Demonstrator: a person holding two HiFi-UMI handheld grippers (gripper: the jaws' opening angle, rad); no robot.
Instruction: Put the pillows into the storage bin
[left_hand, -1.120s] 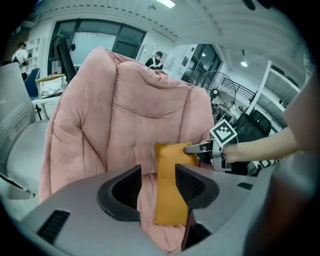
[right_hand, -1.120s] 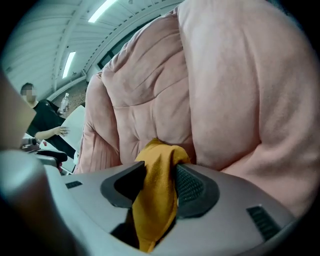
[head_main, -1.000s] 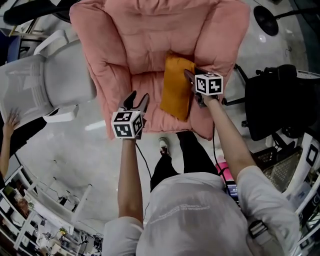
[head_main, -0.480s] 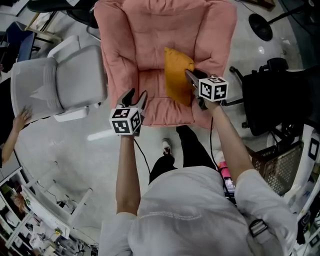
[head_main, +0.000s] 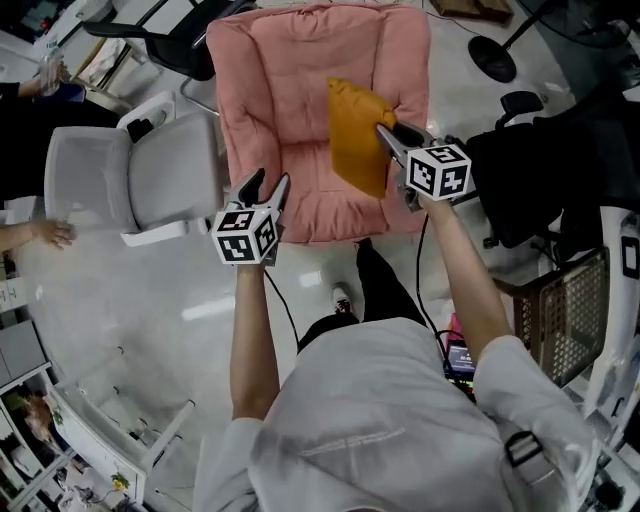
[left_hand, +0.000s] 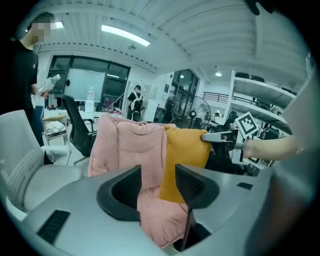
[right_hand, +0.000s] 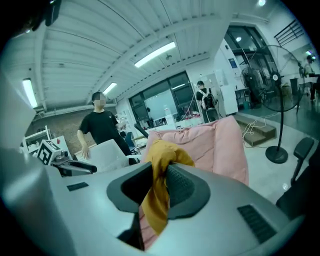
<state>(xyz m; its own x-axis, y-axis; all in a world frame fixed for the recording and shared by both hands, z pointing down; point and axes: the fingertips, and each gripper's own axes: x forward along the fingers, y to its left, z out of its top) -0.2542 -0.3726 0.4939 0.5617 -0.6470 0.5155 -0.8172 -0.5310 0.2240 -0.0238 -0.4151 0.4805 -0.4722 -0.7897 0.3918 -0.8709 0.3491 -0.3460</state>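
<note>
Armchair (head_main: 290, 110), pink and padded, faces you; the orange pillow (head_main: 355, 145) hangs long axis down before it, its top corner pinched in your right gripper (head_main: 390, 138), whose jaws have just been closing on it. Your left gripper (head_main: 265, 185), spread and empty, sits to the pillow's left.

Matt orange cloth pillow (head_main: 355, 140), pink quilted cloth chair (head_main: 285, 110) & glossy floor (head_main: 150, 310).

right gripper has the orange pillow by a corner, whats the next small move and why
Probably lift the orange pillow clear of the pink armchair: the right gripper, whose jaws have just been closing on its corner, holds it hanging over the seat, and the left gripper is open and empty.
</note>
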